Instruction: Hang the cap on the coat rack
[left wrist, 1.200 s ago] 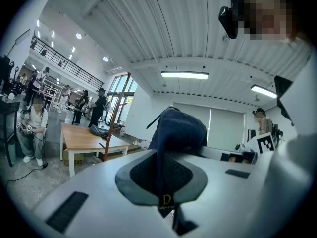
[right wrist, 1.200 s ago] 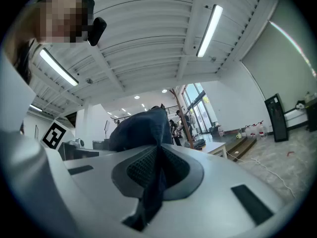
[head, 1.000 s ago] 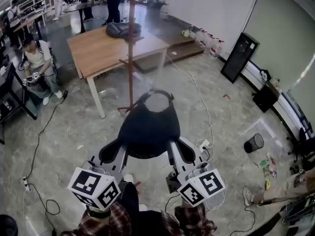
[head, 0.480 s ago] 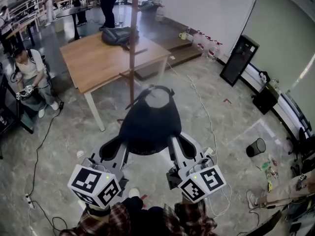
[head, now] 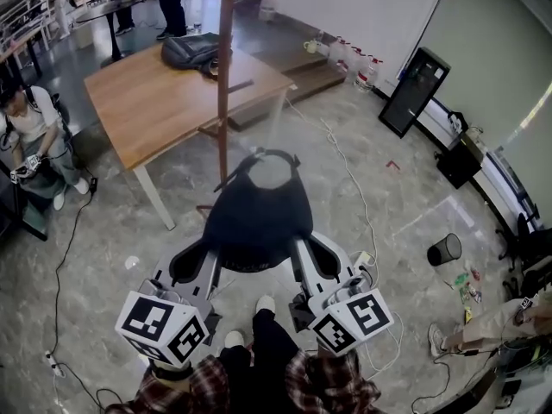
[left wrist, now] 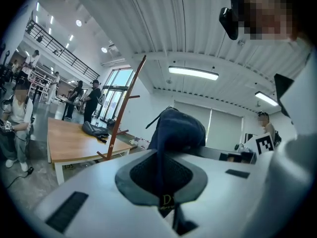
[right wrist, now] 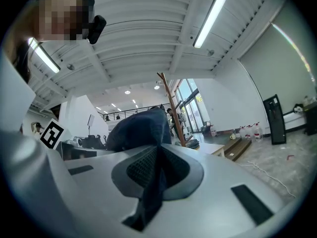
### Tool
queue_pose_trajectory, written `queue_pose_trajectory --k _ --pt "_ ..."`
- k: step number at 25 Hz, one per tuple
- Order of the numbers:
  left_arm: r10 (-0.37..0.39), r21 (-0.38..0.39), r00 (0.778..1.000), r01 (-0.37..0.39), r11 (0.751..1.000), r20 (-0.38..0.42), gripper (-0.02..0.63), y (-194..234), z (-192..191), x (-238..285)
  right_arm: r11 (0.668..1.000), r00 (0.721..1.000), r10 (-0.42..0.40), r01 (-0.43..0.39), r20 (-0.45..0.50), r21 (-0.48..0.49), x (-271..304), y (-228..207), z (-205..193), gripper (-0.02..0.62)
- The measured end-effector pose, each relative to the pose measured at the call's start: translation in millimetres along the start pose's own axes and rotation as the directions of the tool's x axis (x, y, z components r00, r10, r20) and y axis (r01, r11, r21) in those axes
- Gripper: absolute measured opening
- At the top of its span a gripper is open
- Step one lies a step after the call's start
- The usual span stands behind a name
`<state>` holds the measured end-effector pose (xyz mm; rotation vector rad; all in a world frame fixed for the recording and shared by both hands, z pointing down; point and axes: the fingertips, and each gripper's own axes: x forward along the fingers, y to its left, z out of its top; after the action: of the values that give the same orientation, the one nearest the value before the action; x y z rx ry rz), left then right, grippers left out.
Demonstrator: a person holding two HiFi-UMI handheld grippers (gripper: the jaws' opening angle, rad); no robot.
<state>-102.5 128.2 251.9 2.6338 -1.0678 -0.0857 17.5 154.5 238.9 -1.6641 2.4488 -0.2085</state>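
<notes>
**Dark cap stretched in front of the wooden rack**

Left of the slender reddish-brown wooden coat rack pole [head: 224,76], a light rectangular wooden table [head: 147,102] is seen, its smooth top reaching behind the pole. Just in front of the pole, the soft, rounded dark navy fabric cap [head: 259,218] is held level. Its left rim is pinched between the closed pads of the left gripper [head: 207,261], its right rim likewise by the right gripper [head: 304,261]. Right of the pole, glossy grey marbled floor [head: 405,188] lies open, crossed by a thin white cable [head: 349,175].
</notes>
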Motion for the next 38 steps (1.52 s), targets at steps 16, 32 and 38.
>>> queue_pose_trajectory --k 16,32,38 --pt "0.135 -0.004 0.99 -0.135 0.991 0.028 0.02 96.5 40.7 169.1 0.991 0.991 0.133 -0.132 -0.025 0.032 174.8 -125.2 15.5 0.02" --pt "0.177 -0.014 0.984 -0.176 0.984 0.032 0.02 132.4 68.9 276.8 0.982 0.982 0.183 -0.18 -0.045 0.051 262.6 -208.6 39.0 0.02" --pt "0.218 -0.047 0.976 -0.218 0.975 -0.004 0.02 158.5 57.6 273.6 0.977 0.974 0.204 -0.197 -0.093 0.084 283.0 -201.4 20.1 0.02"
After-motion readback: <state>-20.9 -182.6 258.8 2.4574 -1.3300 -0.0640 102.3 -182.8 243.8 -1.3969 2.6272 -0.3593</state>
